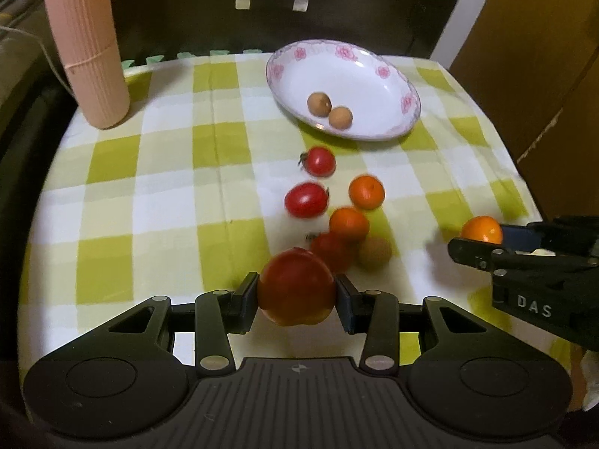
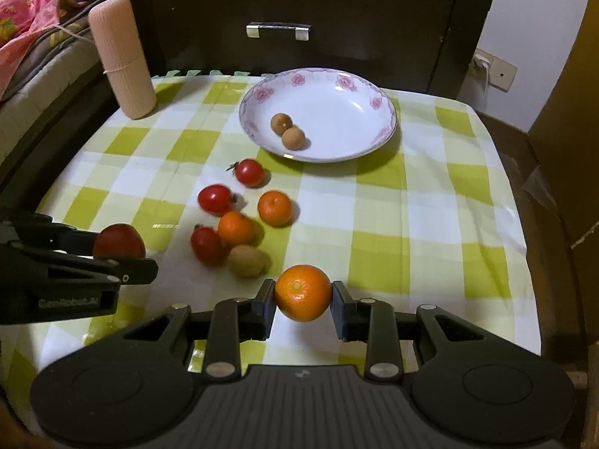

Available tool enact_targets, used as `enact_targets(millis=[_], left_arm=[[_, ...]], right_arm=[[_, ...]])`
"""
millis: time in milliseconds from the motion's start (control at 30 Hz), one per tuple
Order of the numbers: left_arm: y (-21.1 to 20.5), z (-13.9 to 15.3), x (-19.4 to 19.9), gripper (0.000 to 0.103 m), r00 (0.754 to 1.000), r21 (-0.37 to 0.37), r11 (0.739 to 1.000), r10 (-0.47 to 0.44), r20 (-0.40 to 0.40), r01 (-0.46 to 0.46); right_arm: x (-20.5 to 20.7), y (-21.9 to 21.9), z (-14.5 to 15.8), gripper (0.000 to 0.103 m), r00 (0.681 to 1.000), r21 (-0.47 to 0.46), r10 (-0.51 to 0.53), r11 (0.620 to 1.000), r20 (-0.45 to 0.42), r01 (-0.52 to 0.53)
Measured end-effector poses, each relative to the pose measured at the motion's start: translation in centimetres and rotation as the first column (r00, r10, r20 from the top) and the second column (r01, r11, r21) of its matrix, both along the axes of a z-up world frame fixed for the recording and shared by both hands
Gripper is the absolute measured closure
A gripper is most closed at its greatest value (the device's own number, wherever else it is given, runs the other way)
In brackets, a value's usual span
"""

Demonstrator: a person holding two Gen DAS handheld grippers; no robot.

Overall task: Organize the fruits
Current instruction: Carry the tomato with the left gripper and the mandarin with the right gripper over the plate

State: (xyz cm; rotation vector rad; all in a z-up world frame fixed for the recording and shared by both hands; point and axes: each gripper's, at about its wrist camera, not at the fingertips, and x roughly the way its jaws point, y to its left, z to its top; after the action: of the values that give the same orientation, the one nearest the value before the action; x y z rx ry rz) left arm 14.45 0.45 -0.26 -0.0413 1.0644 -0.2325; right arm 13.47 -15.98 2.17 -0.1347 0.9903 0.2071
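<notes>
My left gripper point(image 1: 297, 293) is shut on a large red tomato point(image 1: 295, 286), held above the near part of the cloth; it also shows in the right wrist view point(image 2: 119, 241). My right gripper point(image 2: 303, 295) is shut on a tangerine point(image 2: 303, 292), which also shows in the left wrist view point(image 1: 481, 229). A white floral plate point(image 2: 359, 112) at the back holds two brown longans point(image 2: 287, 131). Between plate and grippers lie three small tomatoes point(image 2: 214, 198), two tangerines point(image 2: 274, 207) and one longan point(image 2: 246, 260).
A tall pink ribbed container point(image 2: 121, 56) stands at the back left of the green-checked tablecloth point(image 2: 411, 224). A dark cabinet with a metal handle point(image 2: 277, 31) rises behind the table. Bedding point(image 2: 30, 18) lies at far left.
</notes>
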Motion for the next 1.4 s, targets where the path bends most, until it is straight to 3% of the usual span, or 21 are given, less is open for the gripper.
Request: enact_targets(millis=[600, 1100, 1400], left_arm=[[-3.0, 1.0, 9.4, 0.053, 0.999, -0.010, 1.000, 0.005, 0.052, -0.004], [-3.6, -0.2, 13.4, 0.053, 0.998, -0.016, 1.000, 0.019, 0.052, -0.018], [-3.6, -0.1, 14.4, 0.053, 0.996, 0.040, 0.999, 0.023, 0.091, -0.027]], right_arm=[[10.1, -1.5, -0.3, 0.073, 0.998, 0.087, -0.045, 0.995, 0.034, 0.042], [14.3, -2.0, -1.7, 0.073, 0.998, 0.120, -0.037, 0.992, 0.054, 0.030], [15.2, -1.2, -2.2, 0.073, 0.996, 0.091, -0.009, 0.996, 0.089, 0.001]])
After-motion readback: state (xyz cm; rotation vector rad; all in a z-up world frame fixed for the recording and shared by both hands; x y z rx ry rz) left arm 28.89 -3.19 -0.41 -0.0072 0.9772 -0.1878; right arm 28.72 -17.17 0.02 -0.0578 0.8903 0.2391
